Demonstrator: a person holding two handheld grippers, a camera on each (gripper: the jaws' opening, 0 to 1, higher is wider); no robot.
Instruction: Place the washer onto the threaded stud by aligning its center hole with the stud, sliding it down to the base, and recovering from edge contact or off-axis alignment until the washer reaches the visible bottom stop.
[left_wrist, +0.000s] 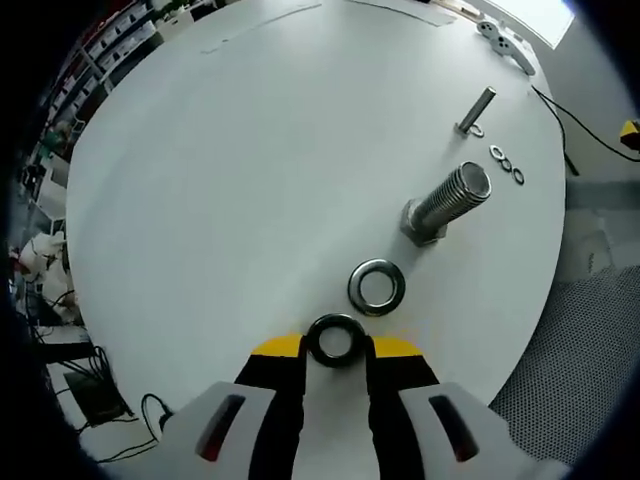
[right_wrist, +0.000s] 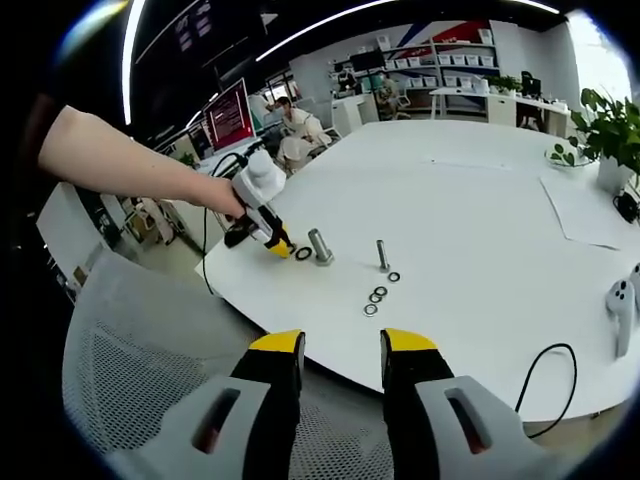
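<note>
Left gripper view puts my left gripper (left_wrist: 337, 352) low over the round white table (left_wrist: 250, 170), its yellow-tipped jaws closed on a dark metal ring washer (left_wrist: 336, 340) that sits pinched between the tips. Just beyond lies a second, shinier steel washer (left_wrist: 377, 286) flat on the tabletop, and past that the thick threaded steel stud (left_wrist: 448, 203) stands on its square base. Further off I see a slimmer bolt (left_wrist: 477, 110) and three small washers (left_wrist: 506, 164) in a row. Right gripper view shows my right gripper (right_wrist: 342, 352) parted and holding nothing, above a grey mesh chair (right_wrist: 130, 350) at the table edge.
</note>
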